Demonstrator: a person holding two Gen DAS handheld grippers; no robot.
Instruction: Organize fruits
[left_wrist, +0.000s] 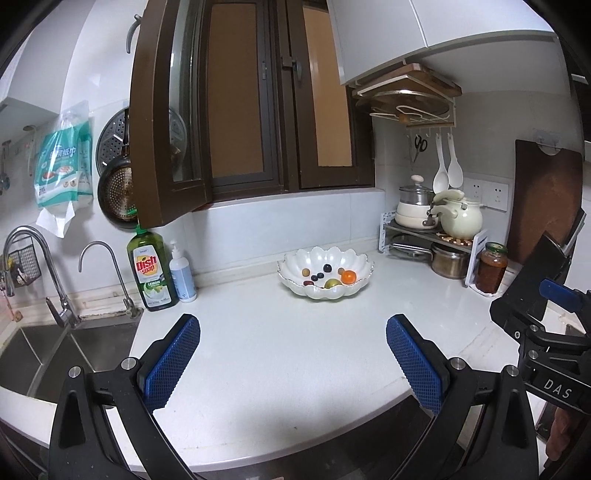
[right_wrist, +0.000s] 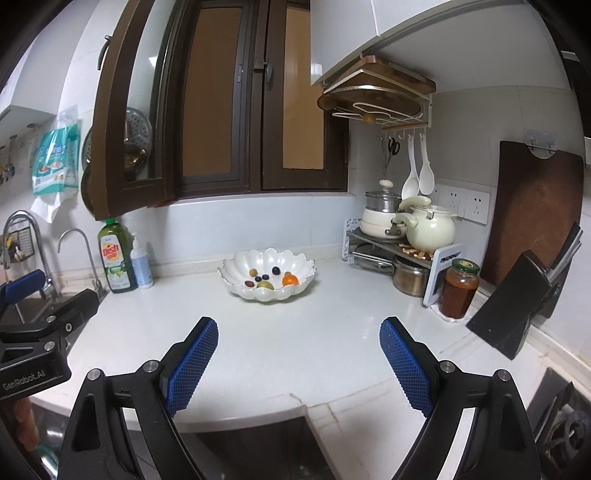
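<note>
Standing well back on the white counter (left_wrist: 258, 350), the scalloped fruit bowl (left_wrist: 325, 291) is seen holding the small fruits (left_wrist: 348, 277). Bare counter is left between it and the rounded front edge. Both the left hand-held gripper (left_wrist: 293, 363) and the right hand-held gripper (right_wrist: 299, 363) are held released, nothing between the pads.

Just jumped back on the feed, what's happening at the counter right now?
A person holds both grippers over the white counter, short of the scalloped bowl. The left gripper and right gripper both have their jaws open and hold nothing. The fruits sit in the bowl: an orange one, a green one and several small dark ones. No fruit lies on the counter.
</note>
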